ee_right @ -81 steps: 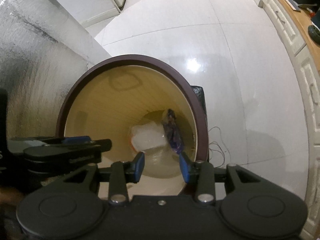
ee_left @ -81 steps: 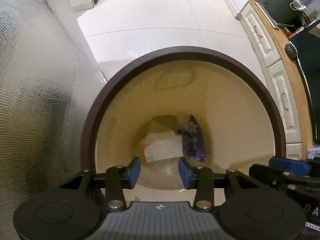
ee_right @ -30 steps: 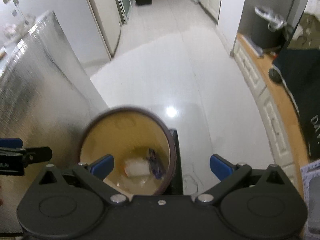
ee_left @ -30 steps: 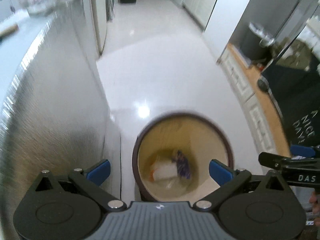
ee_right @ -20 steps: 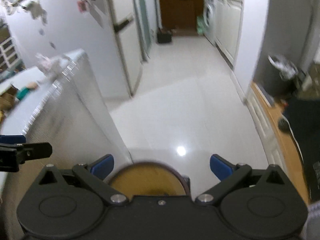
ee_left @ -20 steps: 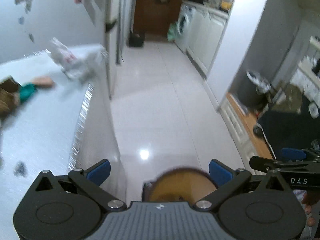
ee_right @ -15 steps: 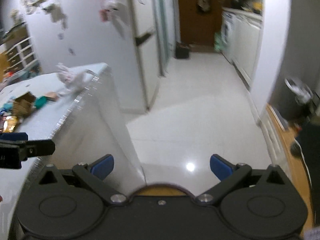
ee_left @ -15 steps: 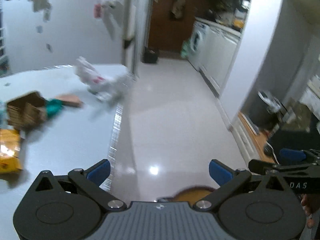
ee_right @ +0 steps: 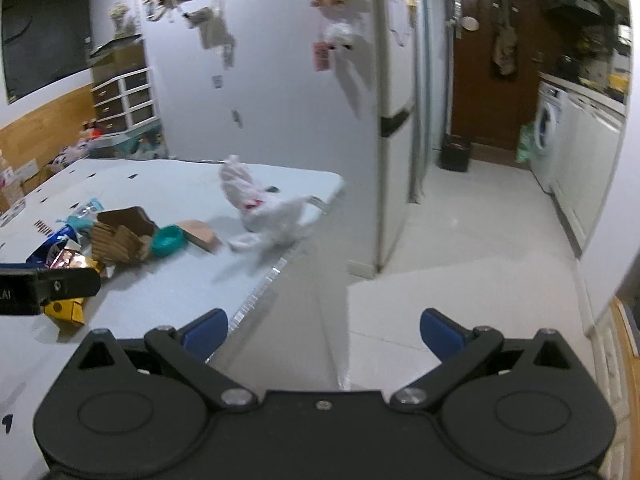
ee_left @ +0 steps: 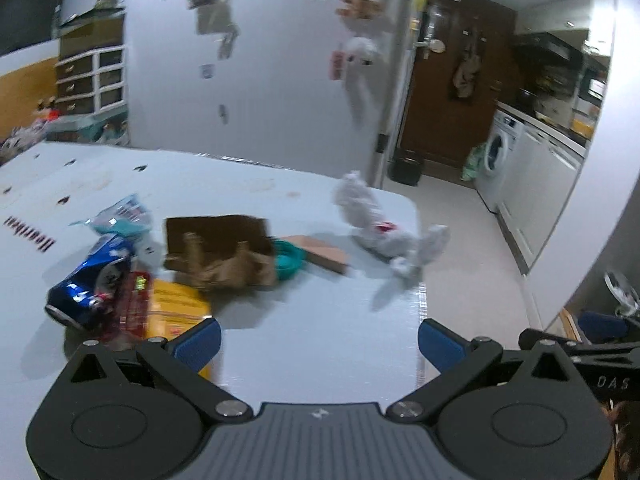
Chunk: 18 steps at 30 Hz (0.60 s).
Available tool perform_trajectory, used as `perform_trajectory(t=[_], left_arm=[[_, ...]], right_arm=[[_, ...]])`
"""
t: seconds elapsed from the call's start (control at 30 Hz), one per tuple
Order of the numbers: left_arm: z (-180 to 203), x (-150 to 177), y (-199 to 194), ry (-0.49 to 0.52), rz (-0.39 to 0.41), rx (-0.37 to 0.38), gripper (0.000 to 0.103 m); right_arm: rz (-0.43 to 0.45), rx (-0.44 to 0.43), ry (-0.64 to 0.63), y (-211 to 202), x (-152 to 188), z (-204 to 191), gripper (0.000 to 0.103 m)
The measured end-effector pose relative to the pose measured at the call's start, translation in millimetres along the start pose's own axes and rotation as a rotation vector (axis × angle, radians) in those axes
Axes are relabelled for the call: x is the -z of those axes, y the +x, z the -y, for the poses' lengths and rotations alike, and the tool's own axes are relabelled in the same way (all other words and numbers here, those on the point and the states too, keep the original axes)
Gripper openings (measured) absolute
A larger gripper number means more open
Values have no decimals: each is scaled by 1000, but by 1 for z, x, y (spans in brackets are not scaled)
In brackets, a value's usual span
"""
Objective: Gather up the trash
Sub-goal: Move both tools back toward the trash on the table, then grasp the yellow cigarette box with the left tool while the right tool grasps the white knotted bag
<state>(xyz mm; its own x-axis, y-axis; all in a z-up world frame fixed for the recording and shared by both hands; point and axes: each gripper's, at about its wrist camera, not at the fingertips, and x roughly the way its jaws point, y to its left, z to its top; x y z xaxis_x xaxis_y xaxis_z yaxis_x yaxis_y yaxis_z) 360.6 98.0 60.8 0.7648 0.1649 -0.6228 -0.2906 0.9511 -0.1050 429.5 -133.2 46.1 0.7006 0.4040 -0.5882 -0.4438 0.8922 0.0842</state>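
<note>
On pale table (ee_left: 280,336), scattered trash; white fridge (ee_right: 280,100) behind.

Matt pale table (ee_left: 304,336), glossy metal can (ee_left: 90,282), crumpled white plastic bag (ee_left: 384,232)

Left gripper (ee_left: 319,338), jaws wide apart and empty, above a pale table (ee_left: 312,336). Litter on it: crushed blue can (ee_left: 90,286), yellow packet (ee_left: 176,310), brown cardboard (ee_left: 220,254), teal object (ee_left: 289,264), white plastic bag (ee_left: 384,232) near the far edge. Right gripper (ee_left: 592,356) at frame right.
</note>
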Motion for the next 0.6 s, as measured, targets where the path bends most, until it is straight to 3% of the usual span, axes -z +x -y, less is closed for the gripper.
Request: perform_trajectory(t=[0.27,0.43,0.6], left_arm=[[-53,1,37,-109,-55,17,103],[-75,4,58,-119,-61,-48,103],[-93,4,73,-142,-89,-60,103]], right_arm=[[-31,-42,-129,40,-23,-40,103],[-23,-43,-201,59,-35,-51,103],[-19,-47,-225,79,-50,-55,103]])
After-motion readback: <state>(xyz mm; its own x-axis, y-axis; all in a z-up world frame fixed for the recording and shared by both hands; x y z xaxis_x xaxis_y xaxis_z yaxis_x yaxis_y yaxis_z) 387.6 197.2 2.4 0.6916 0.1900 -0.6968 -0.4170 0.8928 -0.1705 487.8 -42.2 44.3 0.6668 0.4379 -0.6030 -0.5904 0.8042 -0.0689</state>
